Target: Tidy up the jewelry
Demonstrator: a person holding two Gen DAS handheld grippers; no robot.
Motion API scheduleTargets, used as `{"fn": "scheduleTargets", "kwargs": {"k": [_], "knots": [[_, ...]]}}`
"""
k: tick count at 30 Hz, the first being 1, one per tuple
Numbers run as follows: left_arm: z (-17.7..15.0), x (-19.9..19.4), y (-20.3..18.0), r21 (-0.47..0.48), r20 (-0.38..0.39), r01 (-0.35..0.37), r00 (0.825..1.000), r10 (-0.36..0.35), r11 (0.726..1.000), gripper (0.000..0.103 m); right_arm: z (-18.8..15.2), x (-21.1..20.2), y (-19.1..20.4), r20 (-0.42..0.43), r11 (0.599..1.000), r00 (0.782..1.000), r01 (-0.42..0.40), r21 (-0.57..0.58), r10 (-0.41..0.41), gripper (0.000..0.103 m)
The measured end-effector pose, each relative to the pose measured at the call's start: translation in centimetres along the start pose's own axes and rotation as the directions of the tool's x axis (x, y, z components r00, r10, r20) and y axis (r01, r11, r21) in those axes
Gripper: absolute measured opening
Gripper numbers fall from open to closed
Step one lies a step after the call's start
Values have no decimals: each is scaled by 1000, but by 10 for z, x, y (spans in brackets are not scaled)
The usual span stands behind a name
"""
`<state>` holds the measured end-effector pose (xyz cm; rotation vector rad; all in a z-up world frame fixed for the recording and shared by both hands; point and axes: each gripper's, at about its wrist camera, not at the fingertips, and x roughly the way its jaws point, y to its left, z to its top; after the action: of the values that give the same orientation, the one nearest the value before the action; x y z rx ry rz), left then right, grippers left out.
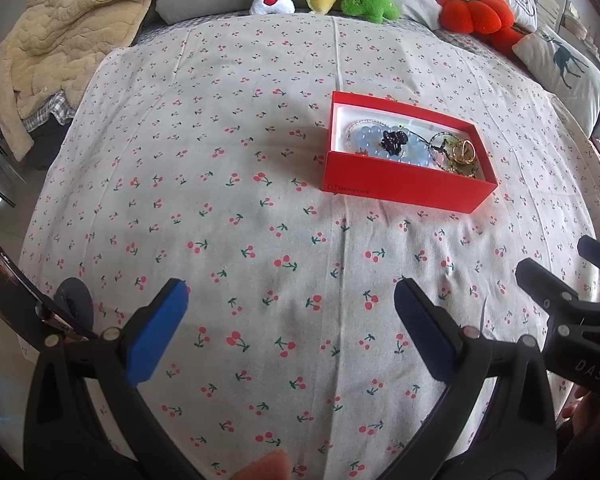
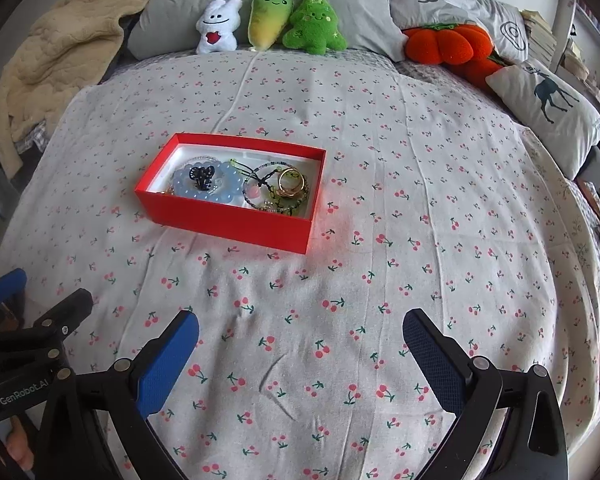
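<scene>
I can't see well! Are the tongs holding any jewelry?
Left tongs: open, holding nothing.
Right tongs: open, holding nothing.

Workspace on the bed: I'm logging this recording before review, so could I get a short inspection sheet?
Surface: cherry-print sheet, lightly creased.
Job's things: red box, lidless, holding a blue bead bracelet, a dark charm, gold rings and thin beaded strands, all piled together.
Clutter: phone at the sheet's near left edge.
Grippers: left gripper and right gripper both open, empty, short of the box.
Cables: nothing seen.
Surroundings: plush toys, pillows, beige blanket.
</scene>
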<state>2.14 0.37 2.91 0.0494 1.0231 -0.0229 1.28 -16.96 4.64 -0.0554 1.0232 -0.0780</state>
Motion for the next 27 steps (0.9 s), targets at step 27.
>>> {"fn": "scheduleTargets", "kwargs": {"k": [27], "knots": [[1,13,5,8,-5,-41,999,41,999,102,-4,12,6,-32,1000,999,-20,5,20,103]]}}
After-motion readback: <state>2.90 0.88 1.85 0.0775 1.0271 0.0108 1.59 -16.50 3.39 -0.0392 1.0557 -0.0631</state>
